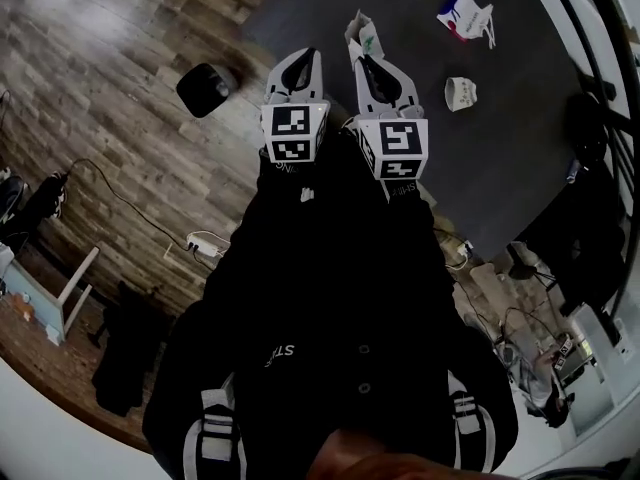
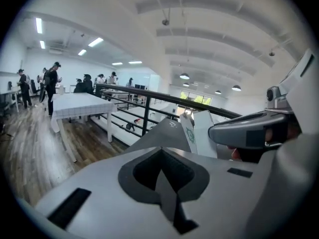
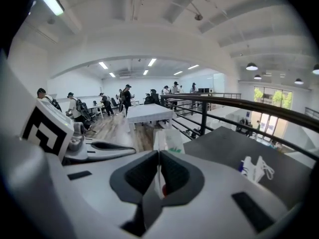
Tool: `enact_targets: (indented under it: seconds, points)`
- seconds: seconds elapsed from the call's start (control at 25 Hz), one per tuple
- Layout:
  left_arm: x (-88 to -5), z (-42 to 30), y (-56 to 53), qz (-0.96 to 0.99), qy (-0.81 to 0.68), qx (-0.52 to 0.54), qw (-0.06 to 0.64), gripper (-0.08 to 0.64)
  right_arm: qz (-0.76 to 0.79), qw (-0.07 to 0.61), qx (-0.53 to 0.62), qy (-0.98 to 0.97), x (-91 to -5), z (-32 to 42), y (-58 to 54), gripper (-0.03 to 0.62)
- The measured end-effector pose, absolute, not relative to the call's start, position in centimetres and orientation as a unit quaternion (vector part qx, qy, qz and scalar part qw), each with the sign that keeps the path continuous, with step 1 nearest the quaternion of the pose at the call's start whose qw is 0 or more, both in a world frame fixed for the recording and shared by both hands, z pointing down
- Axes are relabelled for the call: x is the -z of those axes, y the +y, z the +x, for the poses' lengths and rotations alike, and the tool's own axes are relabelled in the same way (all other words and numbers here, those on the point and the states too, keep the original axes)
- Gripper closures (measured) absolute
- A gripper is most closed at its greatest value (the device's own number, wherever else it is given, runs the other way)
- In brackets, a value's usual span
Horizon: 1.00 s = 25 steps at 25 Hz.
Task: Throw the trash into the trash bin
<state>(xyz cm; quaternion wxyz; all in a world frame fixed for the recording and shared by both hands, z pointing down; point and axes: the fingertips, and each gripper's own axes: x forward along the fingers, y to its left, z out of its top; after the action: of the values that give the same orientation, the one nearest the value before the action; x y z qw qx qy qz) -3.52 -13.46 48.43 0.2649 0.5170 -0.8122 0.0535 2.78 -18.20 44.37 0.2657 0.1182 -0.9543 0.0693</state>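
White paper carton with a green printed emblem [image 1: 362,34]: pinched by its lower edge in the right claw [image 1: 360,61], standing up beyond the tips. Right gripper view confirms both pads are pressed on the thin card [image 3: 167,139], nothing else between them. An edge grip suits flat, light card, and it should fall away cleanly on release.

Left claw [image 1: 311,57]: pads meet, nothing between them. It is held level beside the right one, idle. Judged as a spare for the next piece.

Both claws are raised in front of the black-clad person, over the near left corner of the dark grey floor mat [image 1: 500,168].

More trash on the mat: a crumpled white paper cup [image 1: 460,93] toward the right edge, and a white plastic bag with blue and red print [image 1: 465,15] at the far edge. They lie apart from each other and untouched.

Round black container [image 1: 205,90]: on the wood plank floor [image 1: 100,88], just off the mat's left edge. Likely the bin, though I cannot be sure from above. If so, the carton must travel left to reach it.

Writing:
- Carton emblem: green, too small to read.
- Bag print: blue and red blocks, no words legible.
- Cup: faint marks, illegible.
- Marker cubes: black-and-white square codes only.
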Motion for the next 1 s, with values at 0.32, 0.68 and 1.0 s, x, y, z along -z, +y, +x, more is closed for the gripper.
enact_targets:
  seconds: [0.32,0.68,1.0]
  points:
    - [-49.7,-12.3,-2.5,0.43,-0.859,-0.033,0.277,0.558,0.015,0.269,-0.065,-0.961,-45.6,-7.2,-8.0,0.558]
    - [-52.0,-18.1,9.6,0.326,-0.896,-0.006,0.302,0.558,-0.101,0.289,-0.068,-0.949,-48.0,-15.2,3.1,0.558]
    - [-58.5,-20.1,18.6,0.246,-0.904,0.016,0.348,0.558,-0.178,0.342,-0.082,-0.919,-55.2,-19.1,11.0,0.558]
